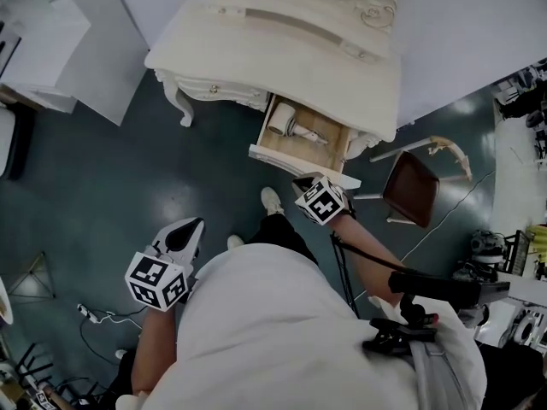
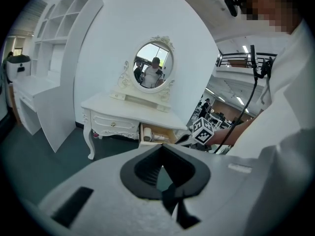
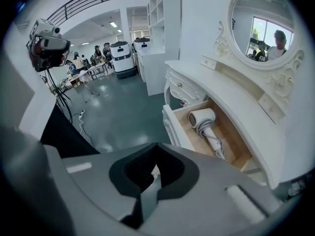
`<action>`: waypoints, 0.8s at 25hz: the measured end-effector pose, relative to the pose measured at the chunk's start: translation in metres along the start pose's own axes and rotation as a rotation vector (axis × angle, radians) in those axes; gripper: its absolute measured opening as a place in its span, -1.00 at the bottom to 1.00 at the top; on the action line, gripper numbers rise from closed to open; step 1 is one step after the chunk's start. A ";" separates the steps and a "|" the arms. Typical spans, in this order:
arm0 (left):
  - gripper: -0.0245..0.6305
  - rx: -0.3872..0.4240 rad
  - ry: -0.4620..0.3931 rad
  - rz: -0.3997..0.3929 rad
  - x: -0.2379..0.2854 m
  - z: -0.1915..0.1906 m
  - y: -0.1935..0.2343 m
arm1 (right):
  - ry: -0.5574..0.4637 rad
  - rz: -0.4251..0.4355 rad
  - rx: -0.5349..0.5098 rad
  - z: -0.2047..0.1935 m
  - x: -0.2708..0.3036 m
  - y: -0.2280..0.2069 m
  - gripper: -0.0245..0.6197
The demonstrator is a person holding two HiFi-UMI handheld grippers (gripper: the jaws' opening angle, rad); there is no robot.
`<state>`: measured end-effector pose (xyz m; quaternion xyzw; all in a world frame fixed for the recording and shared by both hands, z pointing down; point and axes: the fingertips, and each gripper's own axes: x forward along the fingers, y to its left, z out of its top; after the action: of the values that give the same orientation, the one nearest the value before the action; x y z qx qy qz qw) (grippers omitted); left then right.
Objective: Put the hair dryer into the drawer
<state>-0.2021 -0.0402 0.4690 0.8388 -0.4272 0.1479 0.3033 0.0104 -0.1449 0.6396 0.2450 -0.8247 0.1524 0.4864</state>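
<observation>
White and cord-wrapped, the hair dryer [image 3: 204, 123] is lying flat in the open drawer [image 3: 173, 127], probably released there. In the right gripper view its barrel is pointing to 11 o'clock and its handle to 5. The right gripper [image 1: 304, 181] is hovering at the drawer's 6 o'clock, clenched empty, likely for pushing. The left gripper [image 1: 190, 229] is idling, likewise clenched empty.

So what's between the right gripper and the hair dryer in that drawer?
Only the open drawer's white front panel separates the right gripper from the hair dryer; the head view shows it.
</observation>
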 end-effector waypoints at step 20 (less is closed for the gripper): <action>-0.92 0.058 0.044 -0.107 -0.027 -0.049 -0.022 | -0.163 0.048 -0.010 0.029 -0.061 0.125 -0.92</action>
<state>-0.1996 0.0179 0.4841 0.8656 -0.3704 0.1621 0.2955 -0.0551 -0.0395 0.5701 0.2340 -0.8680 0.1394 0.4152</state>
